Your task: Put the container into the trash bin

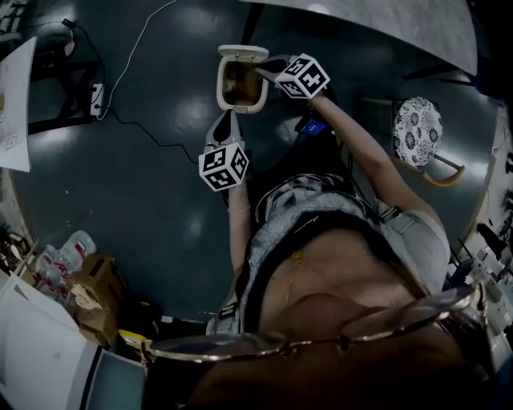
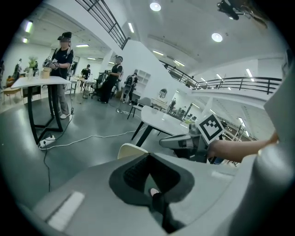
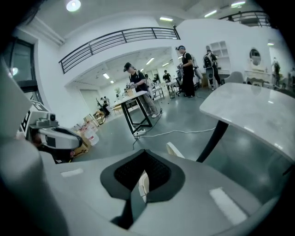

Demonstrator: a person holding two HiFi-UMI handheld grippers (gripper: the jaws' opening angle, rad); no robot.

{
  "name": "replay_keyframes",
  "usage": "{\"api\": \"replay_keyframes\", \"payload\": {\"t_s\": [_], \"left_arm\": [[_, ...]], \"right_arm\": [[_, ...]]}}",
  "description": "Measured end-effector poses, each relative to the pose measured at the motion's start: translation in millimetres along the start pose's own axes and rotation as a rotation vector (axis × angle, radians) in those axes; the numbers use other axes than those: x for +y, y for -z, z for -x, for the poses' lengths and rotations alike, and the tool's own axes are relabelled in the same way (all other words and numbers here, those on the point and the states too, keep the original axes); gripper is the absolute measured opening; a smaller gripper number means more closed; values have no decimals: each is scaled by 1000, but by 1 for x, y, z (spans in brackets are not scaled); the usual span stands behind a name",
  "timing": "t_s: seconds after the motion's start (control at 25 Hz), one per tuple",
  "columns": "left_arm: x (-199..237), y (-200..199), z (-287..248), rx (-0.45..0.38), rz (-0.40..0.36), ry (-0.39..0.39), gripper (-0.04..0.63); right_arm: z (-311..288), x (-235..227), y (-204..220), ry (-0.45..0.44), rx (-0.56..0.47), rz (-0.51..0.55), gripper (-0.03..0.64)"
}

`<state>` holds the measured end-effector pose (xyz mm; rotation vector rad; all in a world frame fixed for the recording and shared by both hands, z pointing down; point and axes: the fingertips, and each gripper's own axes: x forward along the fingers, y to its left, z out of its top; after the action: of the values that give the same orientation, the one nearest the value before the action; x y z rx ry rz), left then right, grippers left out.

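A cream trash bin [image 1: 240, 102] stands on the dark floor with its lid [image 1: 243, 53] tipped open at the far side. Something brownish [image 1: 237, 82] shows inside; I cannot make out the container as such. My right gripper [image 1: 260, 70] hangs shut over the bin's right rim, pointing left. A cream sliver shows in the slit of my right gripper [image 3: 144, 182]; I cannot tell whether it is pinched. My left gripper [image 1: 228, 118] is shut and empty just in front of the bin. A curved cream edge of the bin [image 2: 130, 150] shows beyond its jaws, and the bin [image 3: 175, 150] also peeks past the right jaws.
A white table [image 1: 385, 24] stands behind the bin, a patterned stool [image 1: 417, 120] to its right. A cable and power strip [image 1: 98, 100] lie on the floor at the left. A cardboard box and bottles [image 1: 92, 288] sit near my left side. People work at distant tables [image 2: 39, 83].
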<state>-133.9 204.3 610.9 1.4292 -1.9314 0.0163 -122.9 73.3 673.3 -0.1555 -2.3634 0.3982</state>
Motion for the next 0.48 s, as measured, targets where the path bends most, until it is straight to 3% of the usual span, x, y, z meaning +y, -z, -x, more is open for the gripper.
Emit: {"api": "replay_keyframes", "payload": {"t_s": [0.48], "left_arm": [[-47, -61, 4, -130, -121, 95, 0]], "right_arm": [[95, 45, -77, 50, -315, 77, 26]]}}
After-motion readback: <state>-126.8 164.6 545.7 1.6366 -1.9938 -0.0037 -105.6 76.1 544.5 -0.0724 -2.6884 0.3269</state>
